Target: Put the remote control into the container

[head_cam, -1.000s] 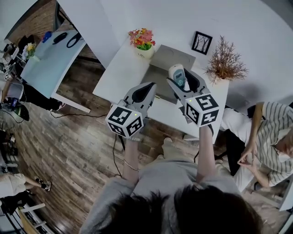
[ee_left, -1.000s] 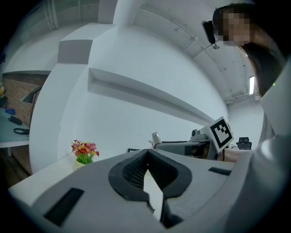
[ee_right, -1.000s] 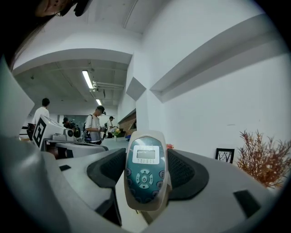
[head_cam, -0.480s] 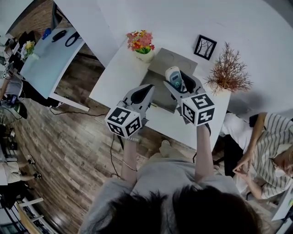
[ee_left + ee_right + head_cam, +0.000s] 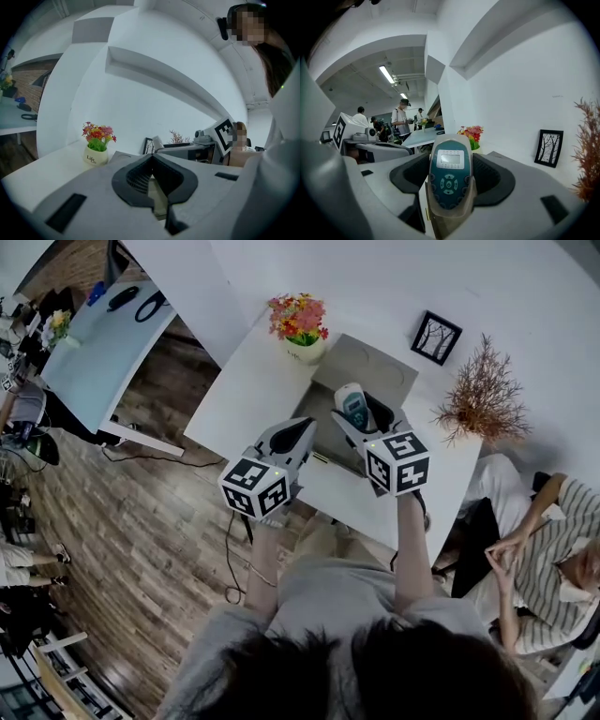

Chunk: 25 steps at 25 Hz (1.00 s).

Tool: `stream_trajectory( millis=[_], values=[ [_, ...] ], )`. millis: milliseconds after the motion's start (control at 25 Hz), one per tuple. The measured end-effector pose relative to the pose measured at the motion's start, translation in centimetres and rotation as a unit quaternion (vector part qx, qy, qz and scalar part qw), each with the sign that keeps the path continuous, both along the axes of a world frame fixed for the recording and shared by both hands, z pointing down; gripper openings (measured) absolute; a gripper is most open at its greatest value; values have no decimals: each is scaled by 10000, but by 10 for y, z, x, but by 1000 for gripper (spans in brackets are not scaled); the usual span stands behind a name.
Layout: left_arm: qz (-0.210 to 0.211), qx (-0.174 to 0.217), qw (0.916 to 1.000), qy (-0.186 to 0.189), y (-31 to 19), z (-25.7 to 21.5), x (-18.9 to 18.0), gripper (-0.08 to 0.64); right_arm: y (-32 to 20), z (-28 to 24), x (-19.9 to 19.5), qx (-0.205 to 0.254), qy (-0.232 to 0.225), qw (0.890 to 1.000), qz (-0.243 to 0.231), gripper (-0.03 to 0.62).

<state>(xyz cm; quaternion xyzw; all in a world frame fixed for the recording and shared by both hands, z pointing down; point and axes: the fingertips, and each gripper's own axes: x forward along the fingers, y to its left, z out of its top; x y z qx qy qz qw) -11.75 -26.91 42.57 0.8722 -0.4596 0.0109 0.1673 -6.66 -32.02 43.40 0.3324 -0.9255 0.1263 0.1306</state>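
The remote control (image 5: 449,180) is held nose-up between the jaws of the right gripper (image 5: 364,416), which are clamped on its lower body below the keypad. It hangs above the grey container (image 5: 361,362) on the white desk (image 5: 248,381).

It appears to be a light, rigid plastic unit with smooth sides, so some slip is likely. The present hold across its narrow flanks looks sound and spares the screen and buttons.

The left gripper (image 5: 302,427) hovers just beside, over the container's near-left edge. Its jaws are closed with nothing between them.

Clearance:
- A flower pot (image 5: 302,329) stands close to the container's left.
- A dried plant (image 5: 483,395) is to the right.
- A picture frame (image 5: 437,337) is against the wall.
- The path straight down appears unobstructed.
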Motion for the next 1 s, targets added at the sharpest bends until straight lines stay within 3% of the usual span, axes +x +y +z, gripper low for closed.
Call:
stream_trajectory(
  millis=[600,1000],
  values=[
    [203,-793,9966,122,-37,61,-8,3,-31,84,-22,-888,714,9934,-156,287],
    [308,-1231,9919,102,-47,94,-7,3,-32,133,-31,-1389,1234,9818,-389,287]
  ],
)
